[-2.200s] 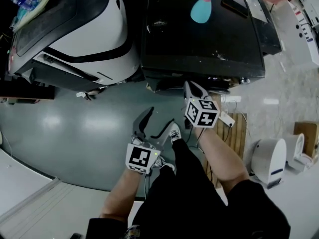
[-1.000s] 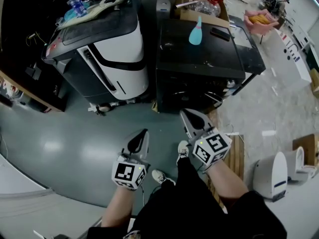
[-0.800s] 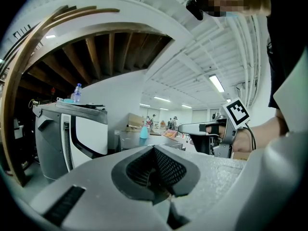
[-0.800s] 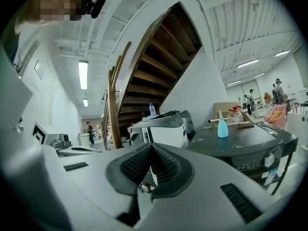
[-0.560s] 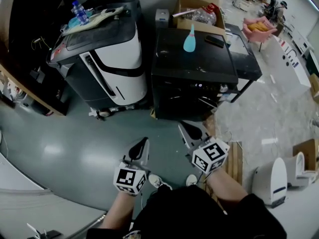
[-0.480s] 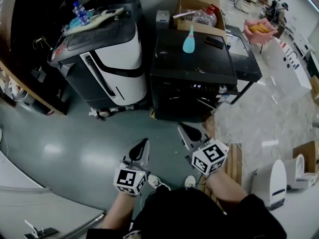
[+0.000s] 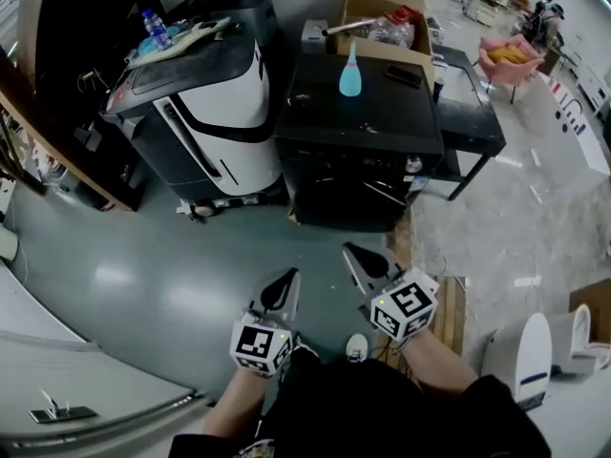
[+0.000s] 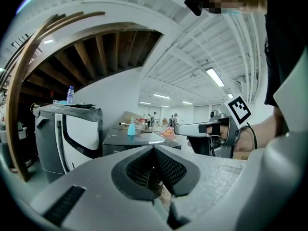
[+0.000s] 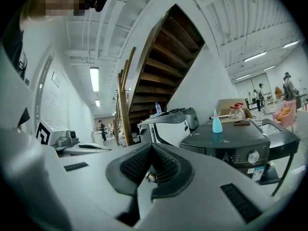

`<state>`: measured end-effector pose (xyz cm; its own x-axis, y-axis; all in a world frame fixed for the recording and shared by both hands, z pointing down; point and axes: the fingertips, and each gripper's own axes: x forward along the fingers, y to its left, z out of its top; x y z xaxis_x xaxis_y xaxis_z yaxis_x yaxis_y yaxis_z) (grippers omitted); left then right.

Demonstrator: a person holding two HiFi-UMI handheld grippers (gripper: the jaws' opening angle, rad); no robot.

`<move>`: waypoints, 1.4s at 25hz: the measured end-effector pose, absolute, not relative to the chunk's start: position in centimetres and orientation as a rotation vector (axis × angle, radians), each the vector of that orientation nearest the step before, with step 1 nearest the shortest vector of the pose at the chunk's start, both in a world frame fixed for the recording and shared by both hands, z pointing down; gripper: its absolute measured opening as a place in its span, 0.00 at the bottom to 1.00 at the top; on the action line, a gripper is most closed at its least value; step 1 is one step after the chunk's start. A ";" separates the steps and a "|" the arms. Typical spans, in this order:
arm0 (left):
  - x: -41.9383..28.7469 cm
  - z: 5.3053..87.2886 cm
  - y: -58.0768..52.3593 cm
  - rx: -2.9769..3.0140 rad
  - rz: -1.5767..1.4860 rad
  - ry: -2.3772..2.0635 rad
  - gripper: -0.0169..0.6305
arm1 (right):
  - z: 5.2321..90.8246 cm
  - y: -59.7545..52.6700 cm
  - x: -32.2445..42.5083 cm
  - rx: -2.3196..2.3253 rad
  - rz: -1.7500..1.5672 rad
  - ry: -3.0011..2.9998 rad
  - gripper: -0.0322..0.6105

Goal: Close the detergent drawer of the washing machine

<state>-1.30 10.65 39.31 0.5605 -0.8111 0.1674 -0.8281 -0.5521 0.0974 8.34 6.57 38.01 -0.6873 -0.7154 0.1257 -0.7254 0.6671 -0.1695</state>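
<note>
Facing the washing machine's (image 7: 361, 113) seemingly flush front, left gripper (image 7: 286, 281) and right gripper (image 7: 355, 255) show jaws together.

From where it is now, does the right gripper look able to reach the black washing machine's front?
Probably not from here. The right gripper, jaws shut, hangs well short of the black washing machine, with floor between them. Nothing blocks the way, so the person would likely need to step closer.

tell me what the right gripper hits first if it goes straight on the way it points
Nothing close: the right gripper looks aimed at the white machine just left of the black washing machine, though depth is unclear.
</note>
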 end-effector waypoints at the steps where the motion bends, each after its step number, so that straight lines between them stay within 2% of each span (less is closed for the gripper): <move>1: -0.5 39.3 11.1 2.627 0.154 -1.393 0.03 | 38.0 7.0 9.0 1.217 0.320 -2.820 0.05; 14: 5.5 39.4 14.0 2.628 0.139 -1.404 0.03 | 38.7 10.3 13.9 1.176 0.337 -2.825 0.05; 35: 6.7 39.7 13.7 2.605 0.147 -1.439 0.03 | 39.2 10.0 15.0 1.133 0.331 -2.849 0.05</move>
